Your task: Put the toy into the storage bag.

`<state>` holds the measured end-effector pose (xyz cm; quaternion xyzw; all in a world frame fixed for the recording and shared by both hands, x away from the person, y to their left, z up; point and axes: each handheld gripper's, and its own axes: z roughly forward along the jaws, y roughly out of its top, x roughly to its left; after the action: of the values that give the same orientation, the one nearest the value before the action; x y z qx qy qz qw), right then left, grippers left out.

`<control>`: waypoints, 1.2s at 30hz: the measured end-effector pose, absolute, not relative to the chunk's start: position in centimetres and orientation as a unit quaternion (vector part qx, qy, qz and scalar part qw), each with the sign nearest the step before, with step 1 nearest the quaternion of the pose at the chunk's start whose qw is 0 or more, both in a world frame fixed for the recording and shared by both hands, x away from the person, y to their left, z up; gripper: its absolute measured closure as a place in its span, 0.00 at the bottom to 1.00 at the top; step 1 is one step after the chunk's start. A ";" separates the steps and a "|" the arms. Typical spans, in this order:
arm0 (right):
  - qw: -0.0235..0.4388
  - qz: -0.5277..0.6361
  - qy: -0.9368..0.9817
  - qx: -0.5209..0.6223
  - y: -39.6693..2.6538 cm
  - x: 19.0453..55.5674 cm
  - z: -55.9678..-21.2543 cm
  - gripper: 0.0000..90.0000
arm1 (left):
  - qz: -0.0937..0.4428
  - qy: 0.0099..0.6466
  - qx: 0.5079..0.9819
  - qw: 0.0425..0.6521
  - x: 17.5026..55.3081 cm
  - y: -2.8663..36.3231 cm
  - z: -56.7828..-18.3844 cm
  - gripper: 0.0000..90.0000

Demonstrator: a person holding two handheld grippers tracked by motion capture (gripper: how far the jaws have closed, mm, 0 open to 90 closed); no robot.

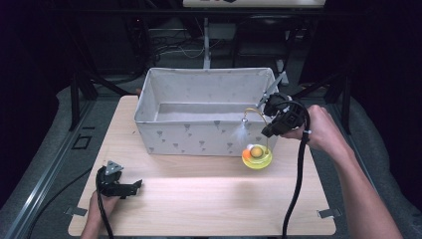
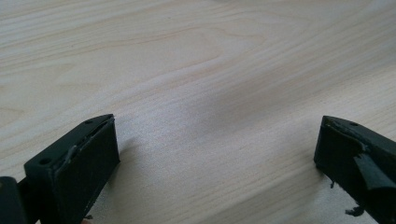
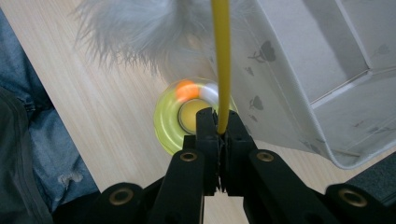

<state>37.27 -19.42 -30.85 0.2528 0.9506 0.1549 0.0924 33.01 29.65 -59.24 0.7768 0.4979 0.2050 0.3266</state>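
From the high view, the right gripper (image 1: 271, 115) hangs just in front of the right front corner of the grey fabric storage box (image 1: 204, 112), its fingers pinched shut on the yellow wire (image 1: 263, 124) of a cat toy. The wire arches up from the toy's round yellow base (image 1: 257, 156), which sits on the light wooden desk (image 1: 209, 199) just beside the box's front wall, and a white feather (image 1: 241, 132) dangles from the wire's far end against the fabric. The right gripper view adds what the high view cannot: the two black fingers (image 3: 208, 128) are pressed together around the wire (image 3: 221, 56), the base (image 3: 187, 116) lies directly below them with an orange ball (image 3: 187, 89) in its track, and the feather (image 3: 135, 28) looks fluffy and blurred. The left gripper (image 1: 130, 187) rests low at the desk's near left corner, well apart from the toy. The left gripper view shows its fingers (image 2: 79, 168) spread wide over bare wood (image 2: 210, 93), with nothing between them.
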 end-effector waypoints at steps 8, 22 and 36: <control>0.094 0.163 0.948 0.257 -19.5 37.3 -29.4 0.98 | 0.205 0.498 0.777 0.326 33.0 29.7 -59.2 0.00; 0.095 0.167 0.947 0.256 -19.0 37.6 -27.4 0.98 | 0.202 0.497 0.778 0.325 33.0 29.7 -59.2 0.00; 0.103 0.164 0.946 0.259 -18.9 38.0 -25.7 0.98 | 0.203 0.497 0.778 0.326 33.0 29.7 -59.2 0.00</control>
<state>37.99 -18.89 -25.67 0.2592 0.9463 0.1637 0.1027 33.01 29.68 -59.20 0.7783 0.4970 0.2030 0.3255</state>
